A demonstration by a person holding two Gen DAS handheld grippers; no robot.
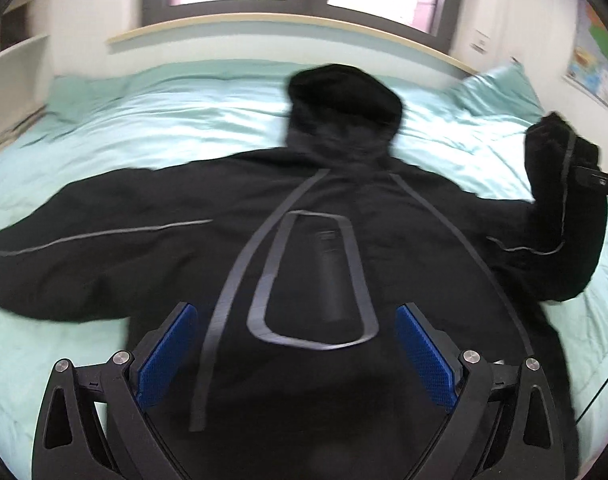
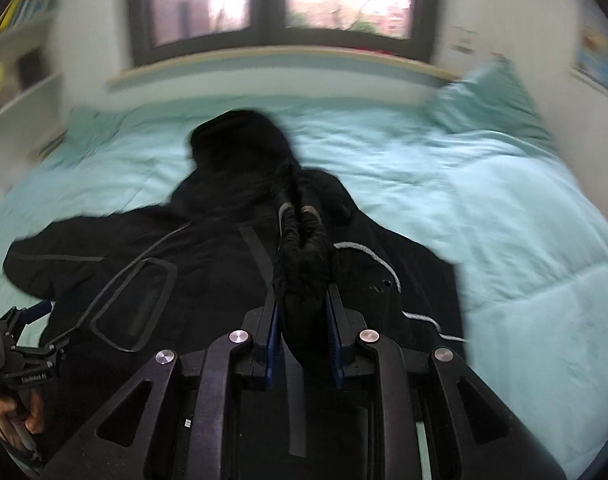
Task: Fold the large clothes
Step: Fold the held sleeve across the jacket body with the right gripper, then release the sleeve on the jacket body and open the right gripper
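Sprawling across the bed (image 1: 183,120) is the jacket (image 1: 304,240), black, back side up, grey tape lines running down it and a grey loop outlined at the middle. Hood (image 1: 344,96) points toward the headboard (image 1: 263,24); one sleeve (image 1: 83,248) lies flat out to the side, and the other sleeve (image 1: 564,216) is lifted off the quilt, its cuff standing up. Right hand-held gripper (image 2: 304,304) has that cuff pinched, blue pads narrow with black cloth bunched between them. Left hand-held gripper (image 1: 295,352) hangs over the lower back of the jacket, jaws spread wide, nothing between the blue pads (image 1: 167,356); from the right wrist view it sits low at the left edge with the person's hand (image 2: 19,416) on its grip.

Pale mint quilt (image 2: 504,240) covers the whole bed, rumpled, with a matching pillow (image 2: 484,100) propped at the far right corner. Behind the headboard, a dark-framed window (image 2: 271,0), bright outside. White shelves (image 2: 23,80) stand at the left wall, something yellow on them, too blurred to name. A coloured poster (image 1: 596,68) hangs on the right wall.
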